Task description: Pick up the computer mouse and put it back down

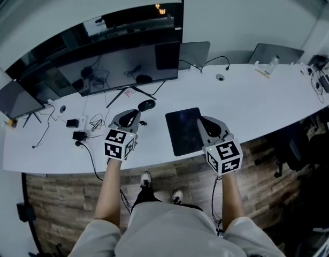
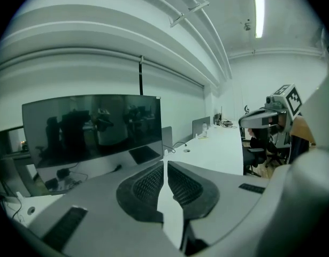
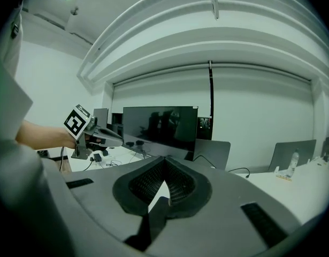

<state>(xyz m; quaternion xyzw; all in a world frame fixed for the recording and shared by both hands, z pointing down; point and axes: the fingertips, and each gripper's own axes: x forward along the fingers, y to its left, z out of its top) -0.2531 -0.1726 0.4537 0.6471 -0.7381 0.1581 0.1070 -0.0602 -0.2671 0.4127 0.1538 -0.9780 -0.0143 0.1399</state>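
- The table had a white top, smooth and matt.
- The computer mouse looked like black plastic with a slight sheen.
- The mouse pad was dark and matt, faintly mottled.
- The monitor had a glossy black screen that mirrored the room.
- The floor showed brown-grey wood-grain planks with little shine.
- The left tool and the right tool had smooth, matt grey plastic shells.
- Their pads were black and finely ribbed, rubbery in look.
- The marker cubes carried flat black-and-white print.
- The person's shorts were light, plain cloth.
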